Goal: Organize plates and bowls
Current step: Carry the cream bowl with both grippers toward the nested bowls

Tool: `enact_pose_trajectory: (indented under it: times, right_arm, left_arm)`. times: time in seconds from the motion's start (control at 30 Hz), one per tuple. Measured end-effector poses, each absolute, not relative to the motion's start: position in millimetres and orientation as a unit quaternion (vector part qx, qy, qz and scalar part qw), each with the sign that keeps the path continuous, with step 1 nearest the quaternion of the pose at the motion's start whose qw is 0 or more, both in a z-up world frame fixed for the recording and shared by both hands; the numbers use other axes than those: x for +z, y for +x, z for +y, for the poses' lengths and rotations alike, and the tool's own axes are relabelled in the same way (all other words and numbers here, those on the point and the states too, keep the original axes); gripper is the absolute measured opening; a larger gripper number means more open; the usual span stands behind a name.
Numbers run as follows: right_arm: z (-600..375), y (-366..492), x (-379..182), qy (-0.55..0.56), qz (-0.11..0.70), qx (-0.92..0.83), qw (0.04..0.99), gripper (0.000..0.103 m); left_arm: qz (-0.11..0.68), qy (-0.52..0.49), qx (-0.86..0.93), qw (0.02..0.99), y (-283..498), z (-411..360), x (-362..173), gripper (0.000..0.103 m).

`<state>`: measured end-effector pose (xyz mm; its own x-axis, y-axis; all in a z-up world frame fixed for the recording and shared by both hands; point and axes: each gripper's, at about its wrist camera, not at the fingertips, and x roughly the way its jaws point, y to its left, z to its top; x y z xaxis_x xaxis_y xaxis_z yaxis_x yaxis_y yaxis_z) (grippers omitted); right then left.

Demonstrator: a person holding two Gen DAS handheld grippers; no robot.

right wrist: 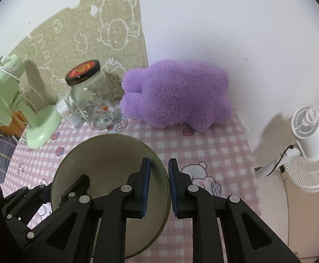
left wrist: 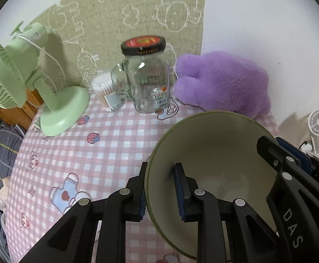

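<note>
Both tongs, left tongs (left wrist: 160,191) and right tongs (right wrist: 159,188), are clenched on opposite rims of the green bowl (left wrist: 214,153), which sits tilted between them.

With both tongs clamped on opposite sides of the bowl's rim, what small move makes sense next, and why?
Probably carry it a little higher, kept level. The left tongs and right tongs each pinch the rim of the green bowl, which appears held above the checked tablecloth. The glass jar and purple plush stand just beyond it.
</note>
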<state>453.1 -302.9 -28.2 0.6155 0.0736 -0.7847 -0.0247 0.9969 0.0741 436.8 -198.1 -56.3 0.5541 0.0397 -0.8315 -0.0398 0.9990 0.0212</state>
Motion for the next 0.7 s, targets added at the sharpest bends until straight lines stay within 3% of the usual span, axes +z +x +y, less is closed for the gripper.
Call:
enact_pose_trajectory:
  times: [0.7]
  right_arm:
    - [-251.8, 335.4, 51.5, 0.029, 0.401, 0.002, 0.916, 0.020]
  left_arm:
    - [0.425, -0.013, 0.001, 0.905, 328.7, -135.7, 14.2, 0.020]
